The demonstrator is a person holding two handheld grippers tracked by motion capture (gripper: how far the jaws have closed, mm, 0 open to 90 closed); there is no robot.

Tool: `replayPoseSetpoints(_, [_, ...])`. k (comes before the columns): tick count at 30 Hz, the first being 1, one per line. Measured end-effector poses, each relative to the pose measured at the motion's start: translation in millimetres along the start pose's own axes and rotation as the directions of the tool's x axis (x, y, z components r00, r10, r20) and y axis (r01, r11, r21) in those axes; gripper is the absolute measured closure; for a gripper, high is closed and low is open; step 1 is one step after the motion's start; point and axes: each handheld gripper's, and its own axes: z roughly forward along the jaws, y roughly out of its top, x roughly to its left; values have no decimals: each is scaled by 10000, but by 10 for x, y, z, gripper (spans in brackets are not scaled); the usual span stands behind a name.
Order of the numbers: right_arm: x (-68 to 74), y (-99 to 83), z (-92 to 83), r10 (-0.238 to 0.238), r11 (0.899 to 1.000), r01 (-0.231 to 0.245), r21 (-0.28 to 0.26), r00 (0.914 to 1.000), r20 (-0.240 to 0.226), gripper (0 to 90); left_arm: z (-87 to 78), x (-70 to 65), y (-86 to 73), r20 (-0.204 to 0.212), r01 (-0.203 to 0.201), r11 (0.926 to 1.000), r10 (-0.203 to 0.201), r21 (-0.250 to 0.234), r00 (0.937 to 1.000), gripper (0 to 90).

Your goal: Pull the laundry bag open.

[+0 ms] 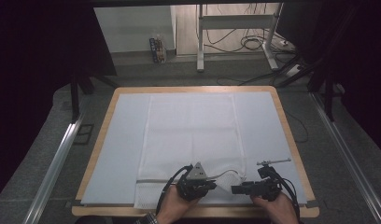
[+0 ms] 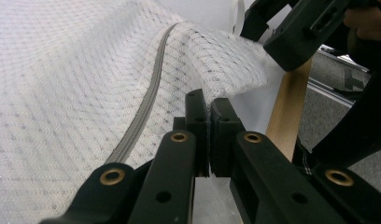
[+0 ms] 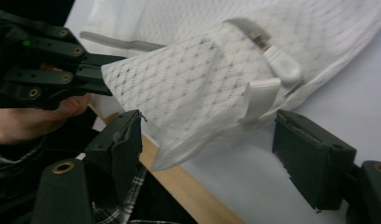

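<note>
A white mesh laundry bag (image 1: 193,135) lies flat on the pale mat, its grey zipper (image 2: 146,107) running along the near end. My left gripper (image 1: 215,185) is shut on the bag's near right corner and holds that flap (image 3: 179,88) lifted off the mat; in its own view the jaws (image 2: 209,105) meet on the mesh edge. My right gripper (image 1: 234,189) faces it from the right, open. In the right gripper view (image 3: 212,140) the raised corner hangs between the wide jaws, touching neither. A white zipper pull (image 3: 282,65) and a white loop tab (image 3: 261,95) sit on that corner.
The mat (image 1: 263,121) covers a wooden table whose front edge (image 1: 226,211) lies just beneath both hands. Metal rails (image 1: 58,158) run along the floor on both sides. Desk legs and cables (image 1: 244,42) stand beyond the far edge.
</note>
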Motion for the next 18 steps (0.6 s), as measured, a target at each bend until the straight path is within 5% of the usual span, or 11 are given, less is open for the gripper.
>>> replayPoseSetpoints(8, [46, 46, -25, -494, 9977, 489, -461, 9987, -97, 314, 50, -19, -15, 125, -66, 9996, 63, 291, 9999, 886])
replayPoseSetpoints(18, [50, -133, -125, -107, 9991, 84, -407, 9982, -582, 245, -17, 51, 11, 11, 390, 9992, -390, -88, 9992, 887])
